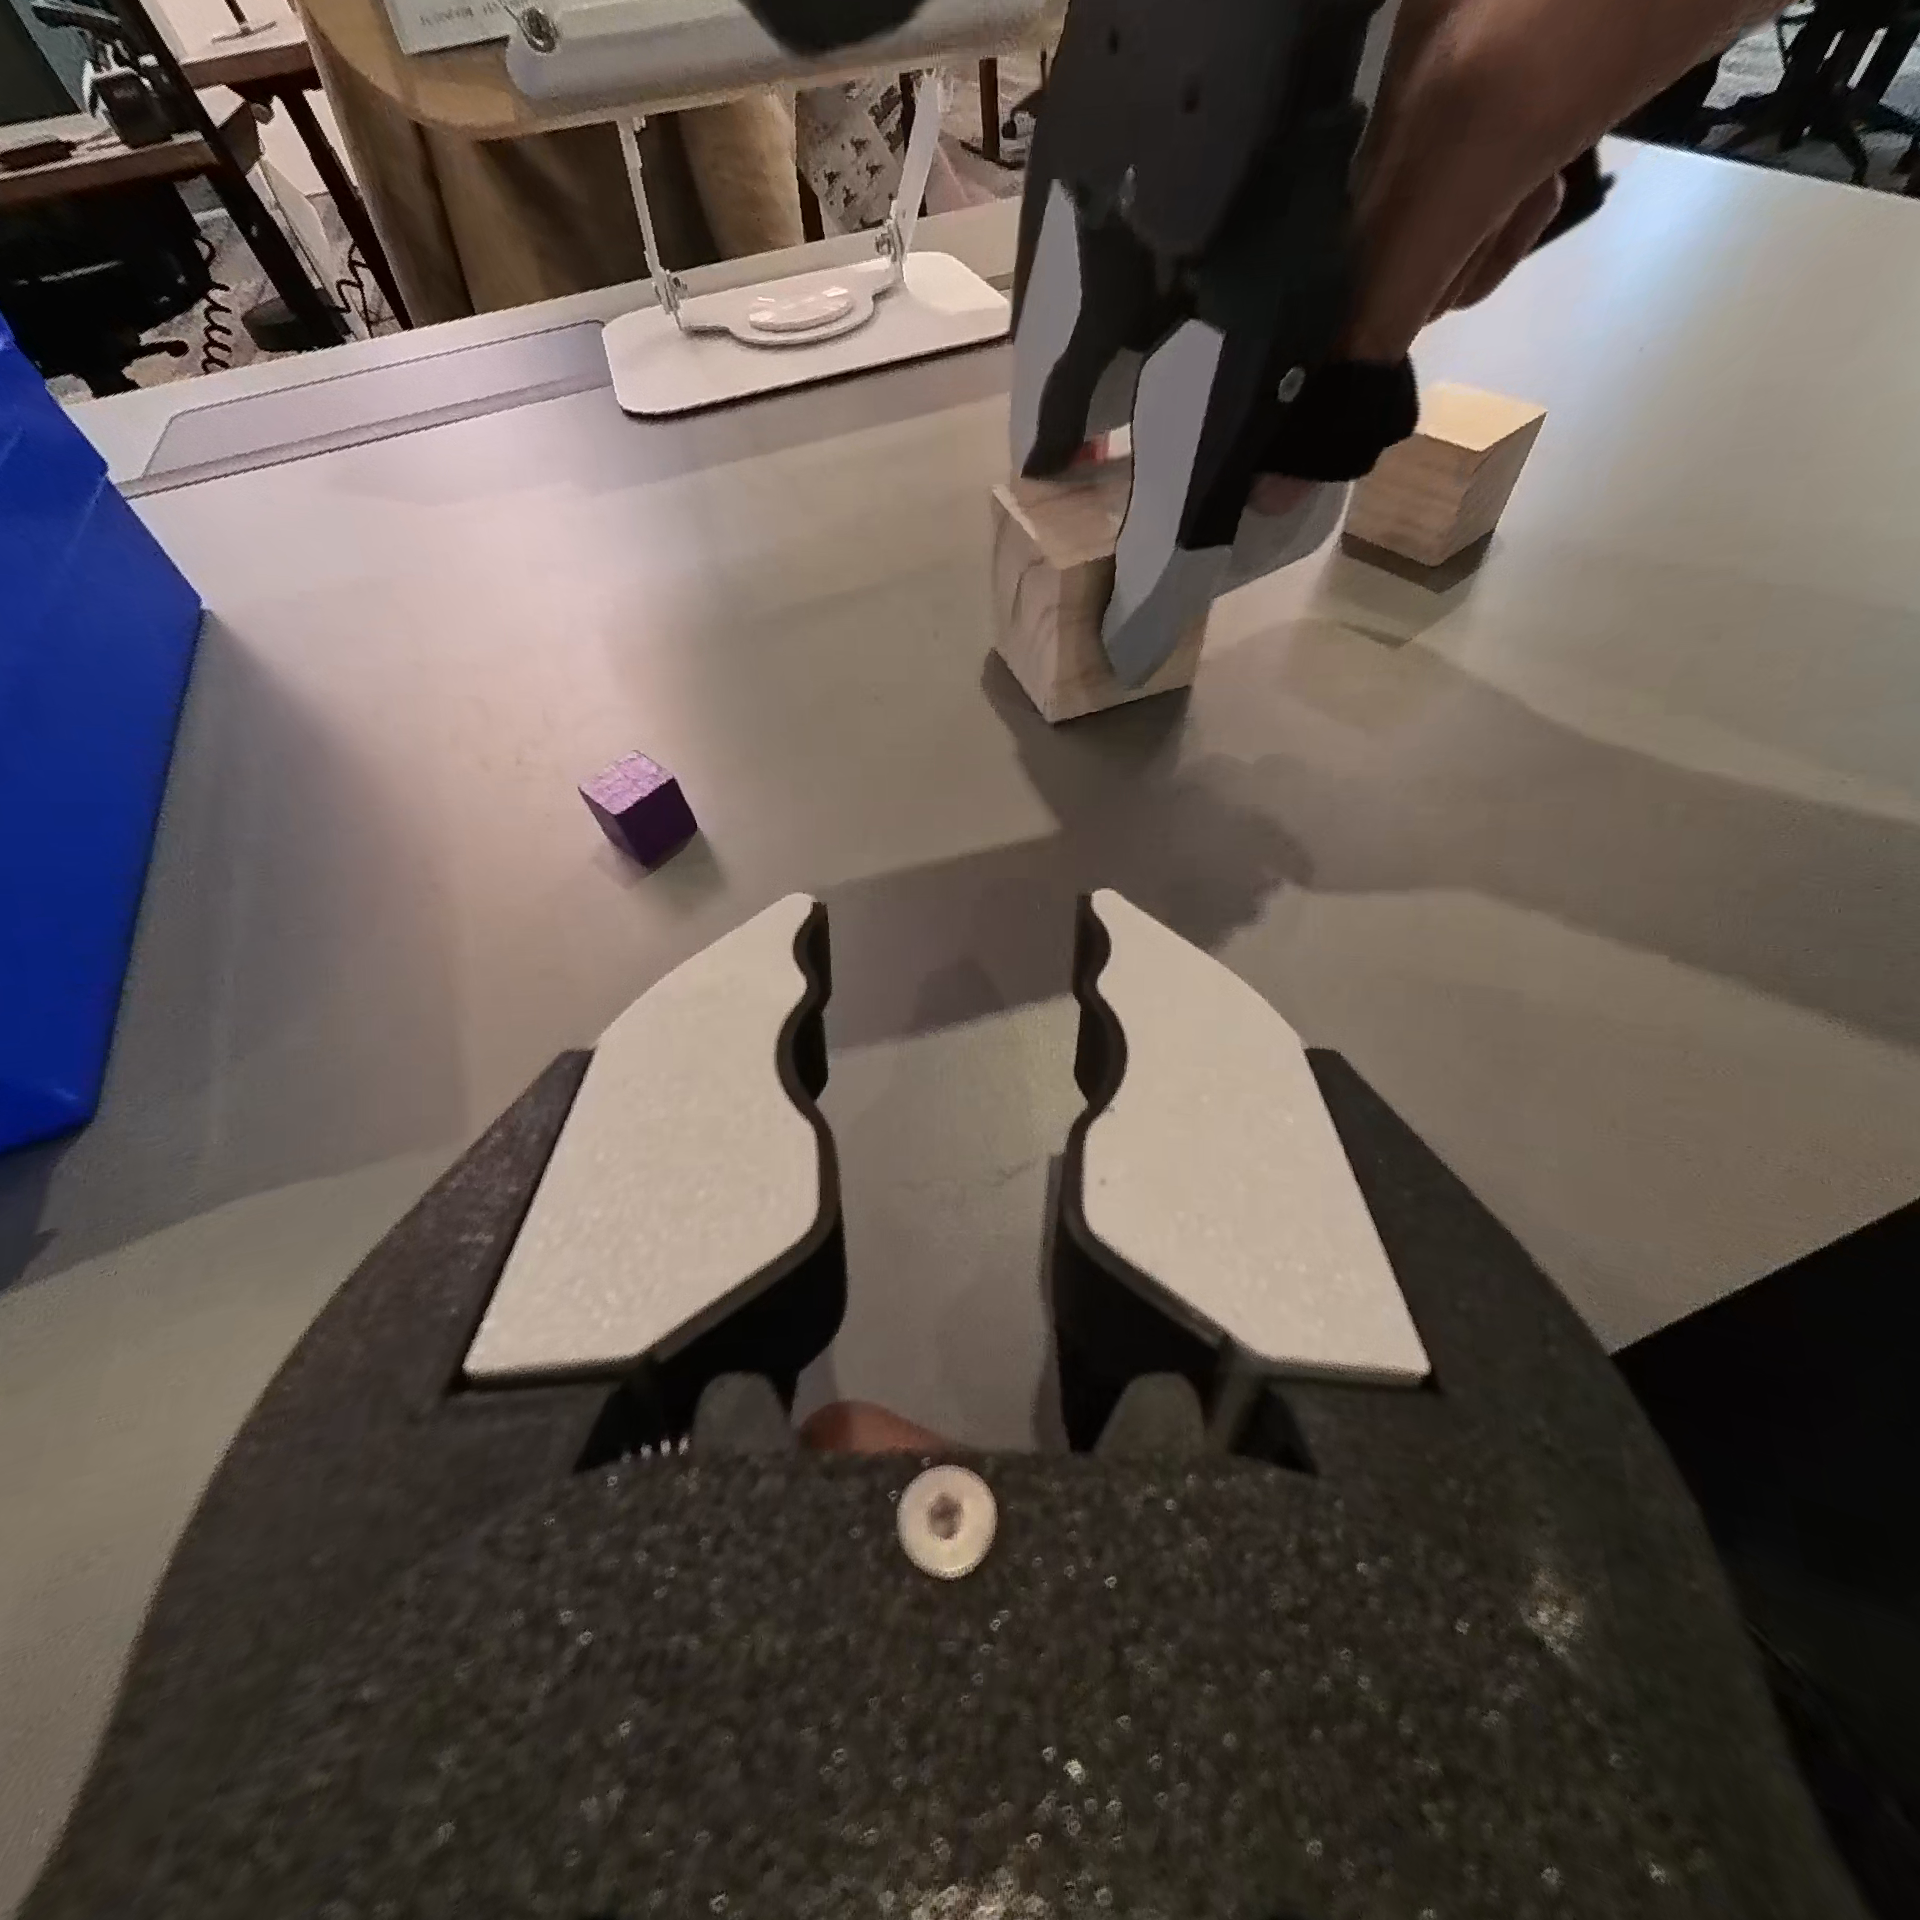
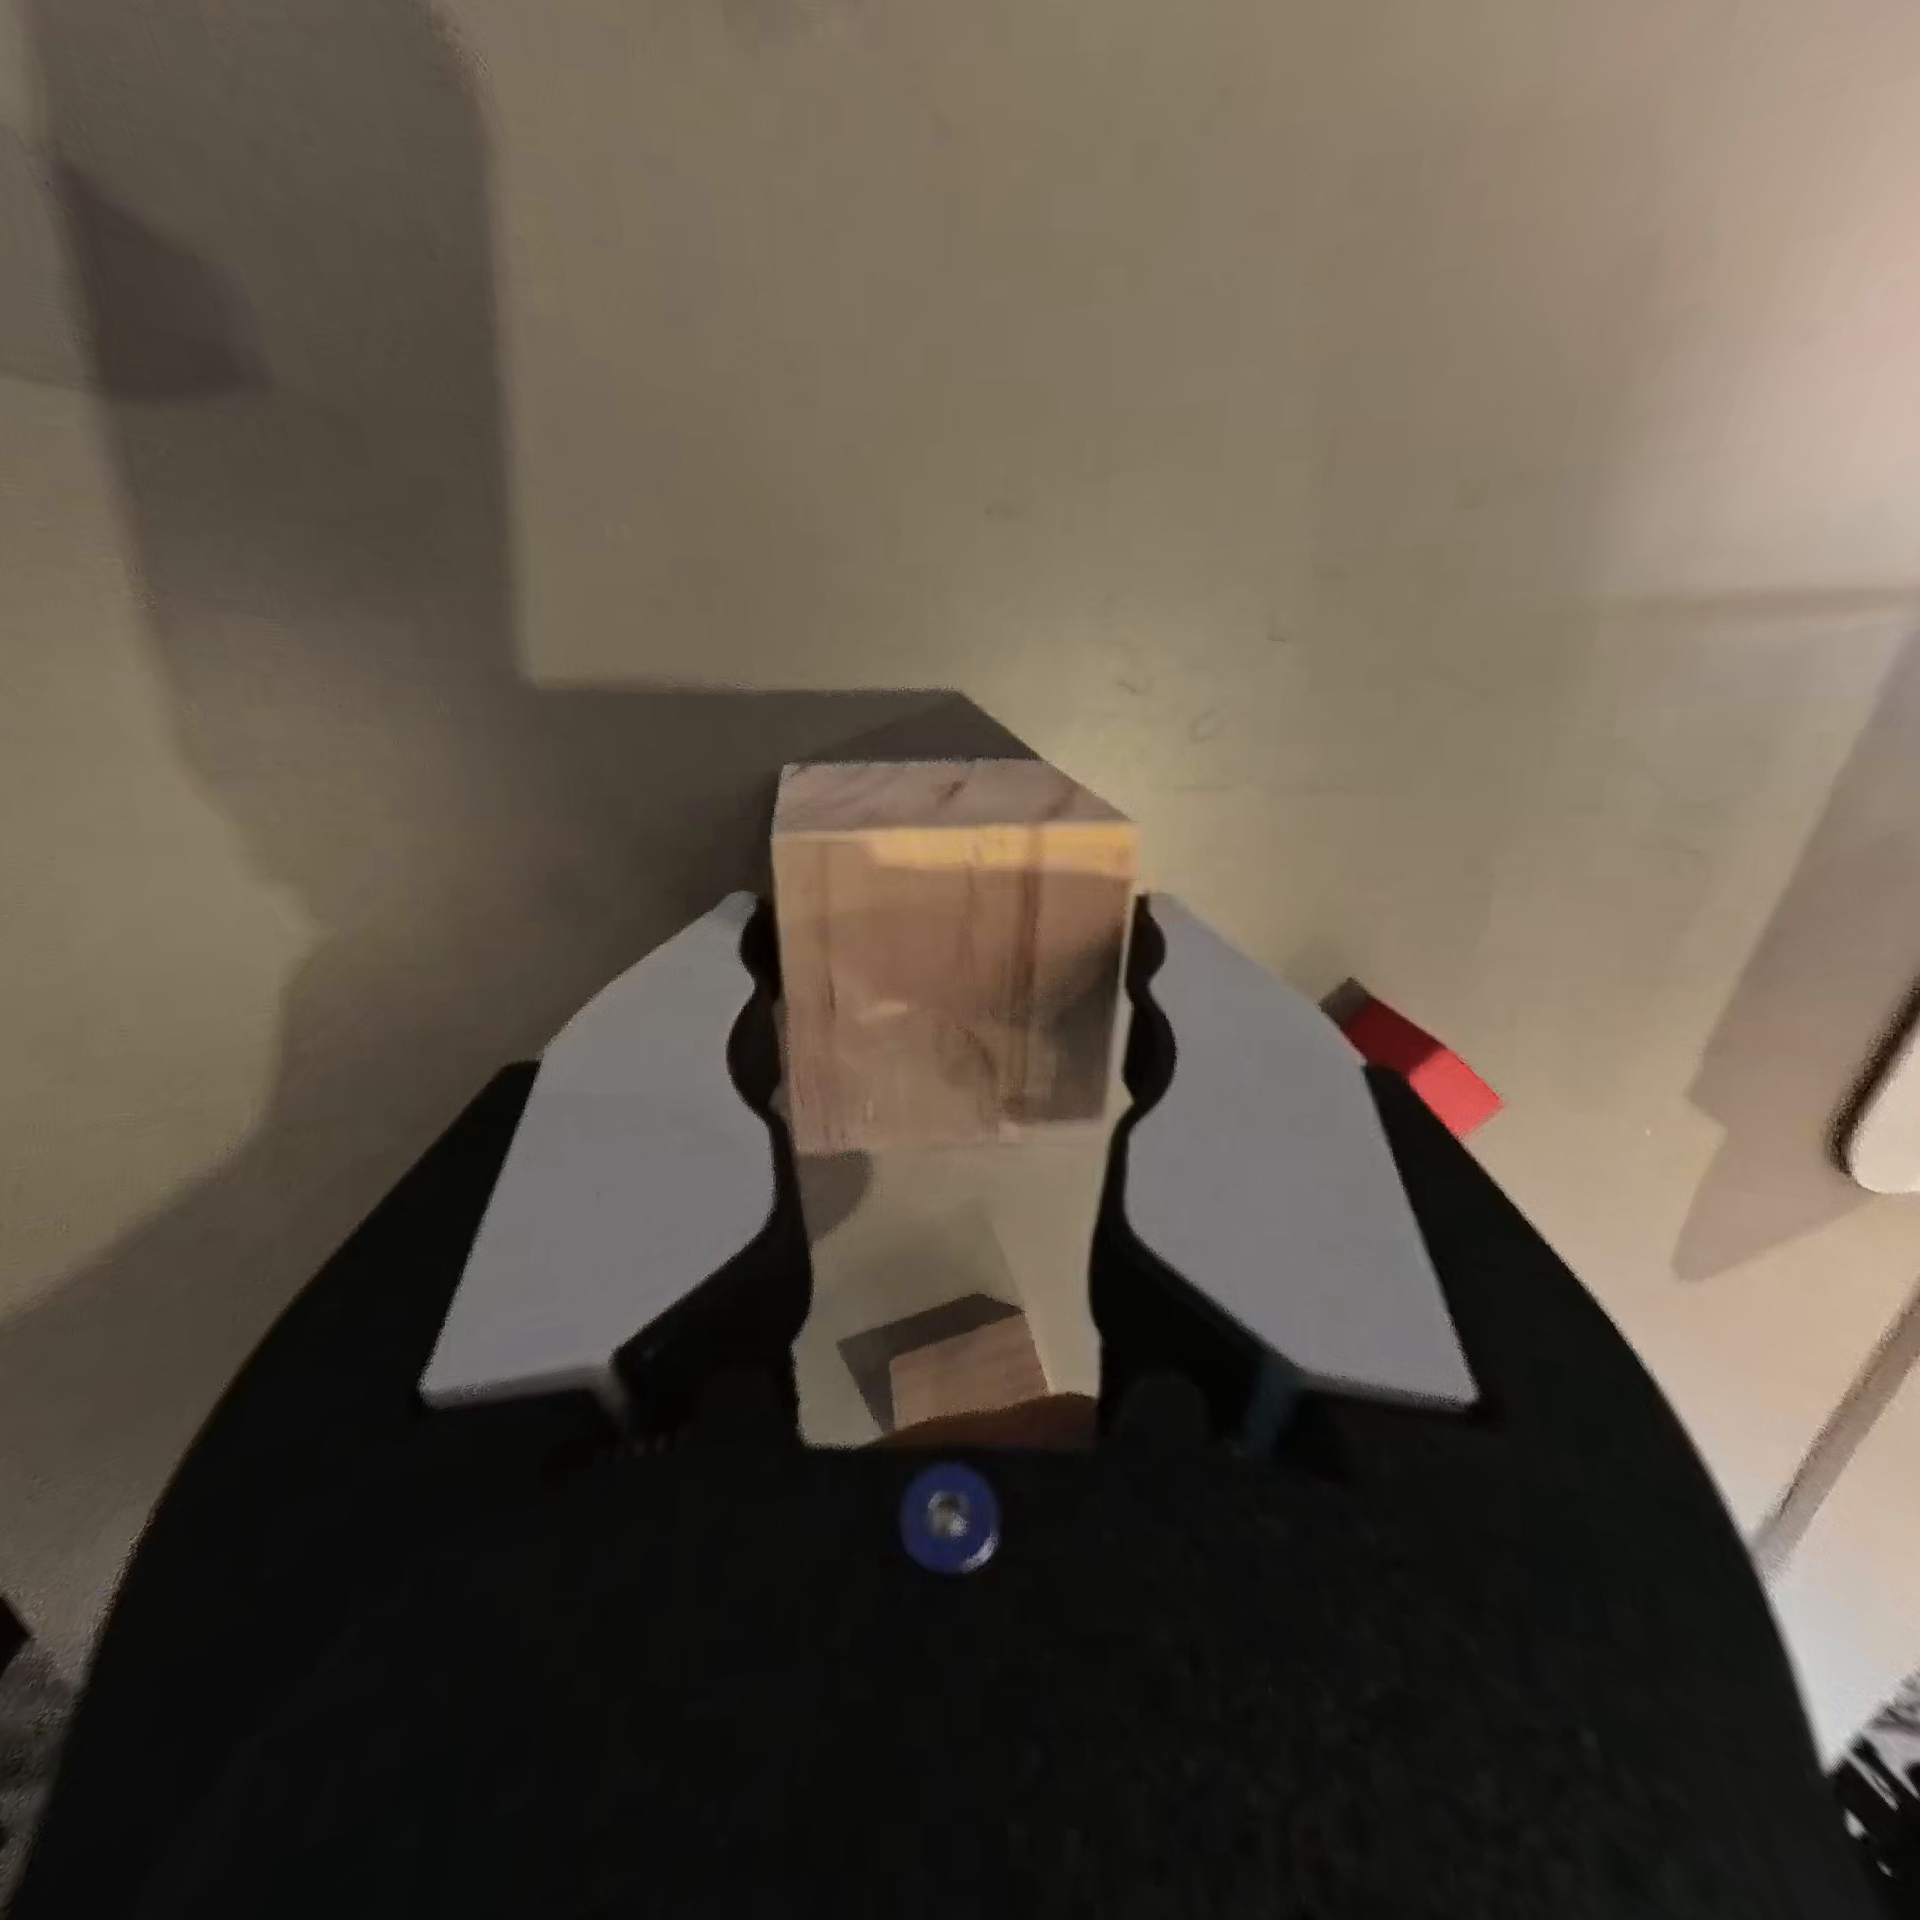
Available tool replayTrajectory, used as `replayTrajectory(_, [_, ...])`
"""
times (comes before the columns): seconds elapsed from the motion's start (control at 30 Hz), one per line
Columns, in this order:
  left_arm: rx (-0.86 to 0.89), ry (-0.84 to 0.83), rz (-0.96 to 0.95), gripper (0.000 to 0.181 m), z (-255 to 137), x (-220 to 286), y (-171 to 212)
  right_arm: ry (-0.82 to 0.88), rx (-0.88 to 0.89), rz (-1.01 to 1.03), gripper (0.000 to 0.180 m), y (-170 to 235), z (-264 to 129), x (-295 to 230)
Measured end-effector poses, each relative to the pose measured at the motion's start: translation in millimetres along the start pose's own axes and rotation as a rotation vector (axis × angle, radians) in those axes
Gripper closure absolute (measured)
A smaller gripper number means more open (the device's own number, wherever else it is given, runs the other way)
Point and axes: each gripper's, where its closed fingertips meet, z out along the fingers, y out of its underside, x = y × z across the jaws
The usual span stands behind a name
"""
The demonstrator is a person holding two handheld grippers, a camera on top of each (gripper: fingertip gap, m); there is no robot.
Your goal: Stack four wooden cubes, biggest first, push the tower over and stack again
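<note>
A plain wooden cube (image 1: 1044, 623) stands on the grey table (image 1: 520, 623). My right gripper (image 1: 1091, 566) comes down over it from above, with one finger on its far side and one on its near side. In the right wrist view this cube (image 2: 951, 977) fills the gap between the fingertips of the right gripper (image 2: 951, 925), which press both its sides. A second wooden cube (image 1: 1439, 473) sits behind and to the right; it also shows low between the fingers (image 2: 961, 1371). A small purple cube (image 1: 637, 808) lies left of centre. A red cube (image 2: 1423, 1060) lies beside the right finger. My left gripper (image 1: 951, 935) is open and empty, low over the table.
A blue box (image 1: 73, 727) stands at the left edge of the table. A white stand with a flat base (image 1: 810, 332) sits at the back edge; its base also shows in the right wrist view (image 2: 1886, 1132). A person's hand (image 1: 1475, 177) holds the right gripper.
</note>
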Motion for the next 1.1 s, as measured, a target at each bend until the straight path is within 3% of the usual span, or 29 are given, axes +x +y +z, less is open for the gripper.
replayTrajectory(0.03, [0.0, -0.001, 0.001, 0.136, 0.0, 0.2, -0.3, 0.041, 0.018, 0.004, 0.108, -1.1, -10.0, 5.2])
replayTrajectory(0.2, [-0.004, 0.013, 0.0, 0.136, 0.2, 2.9, 0.5, 0.251, 0.234, 0.121, 0.106, 5.4, -102.3, 25.2])
replayTrajectory(0.27, [-0.007, 0.016, -0.001, 0.136, 0.3, 3.5, 0.8, 0.36, 0.254, 0.3, 0.108, 33.6, -131.3, 42.5])
replayTrajectory(0.33, [-0.01, 0.023, -0.006, 0.136, 0.4, 4.7, 0.8, 0.372, 0.278, 0.559, 0.107, 64.5, -143.7, 48.3])
replayTrajectory(0.37, [-0.012, 0.026, -0.007, 0.136, 0.2, 5.5, 0.7, 0.367, 0.287, 0.697, 0.115, 80.4, -144.9, 49.2])
replayTrajectory(0.5, [-0.009, 0.034, -0.008, 0.136, -0.2, 8.5, -1.9, 0.229, 0.292, 0.999, 0.112, 117.6, -119.8, 31.8])
replayTrajectory(0.67, [0.004, 0.05, 0.007, 0.136, -0.6, 17.9, -6.6, 0.232, 0.097, 1.105, 0.108, 146.2, -73.9, 17.2])
replayTrajectory(0.8, [0.017, 0.059, 0.04, 0.136, -4.8, 27.9, -9.3, 0.175, 0.054, 1.176, 0.108, 137.9, -47.1, 10.7])
replayTrajectory(0.9, [0.028, 0.061, 0.057, 0.136, -8.2, 33.1, -11.8, 0.222, -0.035, 1.188, 0.108, 144.4, -30.3, 11.8])
replayTrajectory(0.97, [0.033, 0.055, 0.076, 0.136, -9.2, 34.3, -11.6, 0.223, -0.076, 1.197, 0.114, 148.5, -19.5, 11.0])
replayTrajectory(1.03, [0.035, 0.046, 0.089, 0.136, -9.6, 33.8, -11.7, 0.214, -0.096, 1.201, 0.134, 151.2, -12.8, 9.8])
replayTrajectory(1.1, [0.036, 0.043, 0.092, 0.136, -9.8, 32.7, -11.4, 0.196, -0.077, 1.186, 0.135, 147.3, -18.2, 11.9])
